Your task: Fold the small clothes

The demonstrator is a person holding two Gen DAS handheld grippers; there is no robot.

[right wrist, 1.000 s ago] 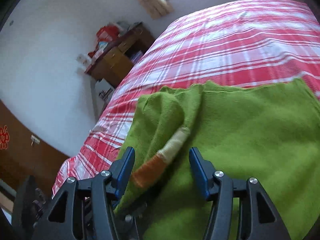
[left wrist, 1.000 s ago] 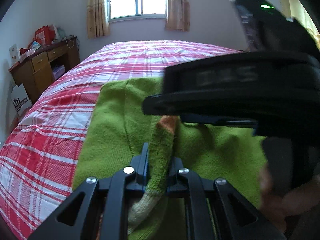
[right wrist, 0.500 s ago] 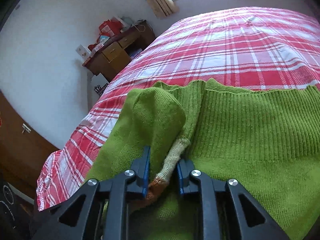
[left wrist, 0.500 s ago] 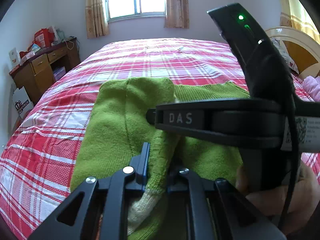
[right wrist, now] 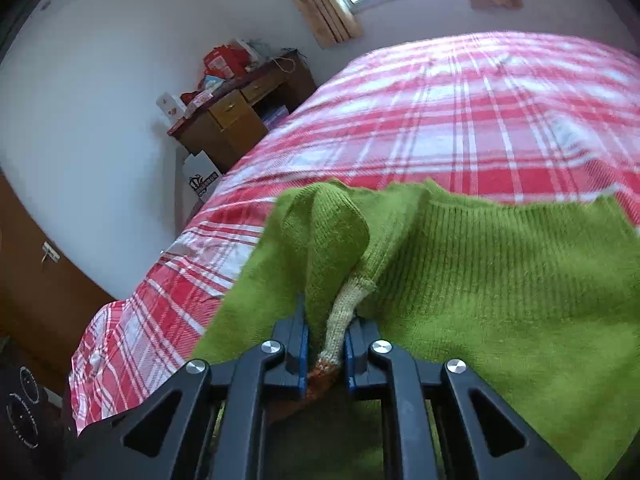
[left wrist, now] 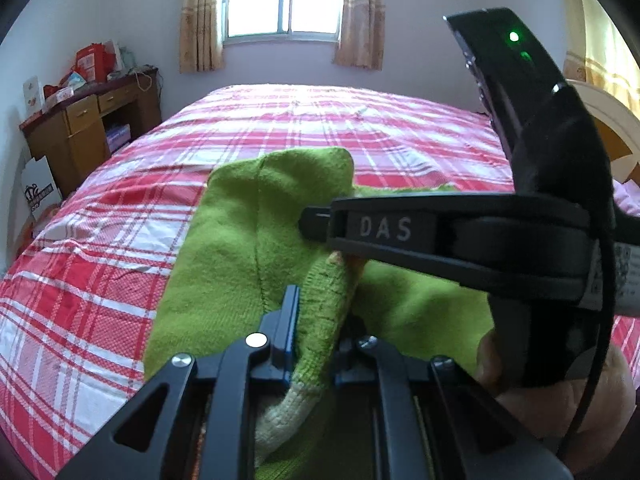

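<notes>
Left gripper [left wrist: 316, 320] clamps the green knitted sweater's [right wrist: 500, 280] striped cuff [right wrist: 340, 328]. Right gripper [right wrist: 325, 354], jaws closing on it, at 6 o'clock of the plaid bed [right wrist: 480, 100]. Advise lifting evenly.

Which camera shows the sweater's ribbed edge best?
The right wrist view: the green sweater spreads wide there, ribbing plain against the plaid bed. The left wrist view shows mostly its folded side, the rest hidden behind the right gripper.
</notes>
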